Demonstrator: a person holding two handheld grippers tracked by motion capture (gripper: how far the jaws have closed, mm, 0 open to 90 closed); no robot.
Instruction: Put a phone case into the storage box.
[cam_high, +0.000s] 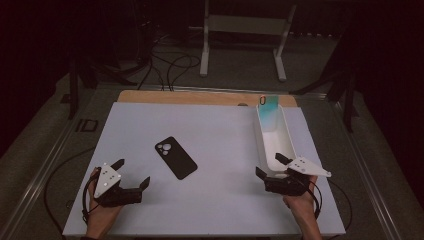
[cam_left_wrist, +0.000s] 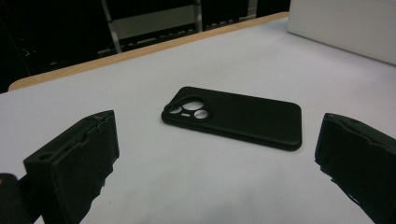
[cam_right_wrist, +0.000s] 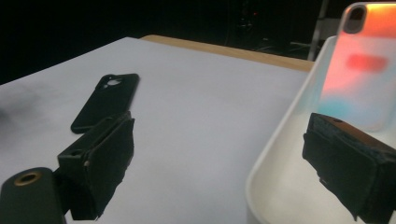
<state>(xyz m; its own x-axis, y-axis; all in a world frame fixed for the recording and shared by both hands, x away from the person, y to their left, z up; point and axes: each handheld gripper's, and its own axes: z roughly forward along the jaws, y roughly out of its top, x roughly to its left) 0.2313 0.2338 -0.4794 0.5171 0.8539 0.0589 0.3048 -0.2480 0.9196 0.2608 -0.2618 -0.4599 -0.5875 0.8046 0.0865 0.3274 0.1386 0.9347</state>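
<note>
The black phone case (cam_high: 175, 157) is seen lying flat on the table (cam_high: 220, 200), left of the white tray (cam_high: 266, 145). The left hand-held gripper (cam_high: 132, 172) is held wide open and empty, facing it; the right hand-held gripper (cam_high: 270, 166), equally open and empty, straddles the tray's near wall. The case's long edges should probably be squared between the jaws before closing.

The case (cam_left_wrist: 233, 116) is black, the tray (cam_high: 288, 145) is white, and the phone (cam_right_wrist: 362, 65) shows orange fading to teal.

The black phone case (cam_left_wrist: 233, 116) looks matt, smooth plastic; the white tray (cam_high: 287, 142) glossy plastic; the surface (cam_high: 220, 150) matt white, edged in bare wood; tool pads (cam_left_wrist: 79, 163) rough.
</note>
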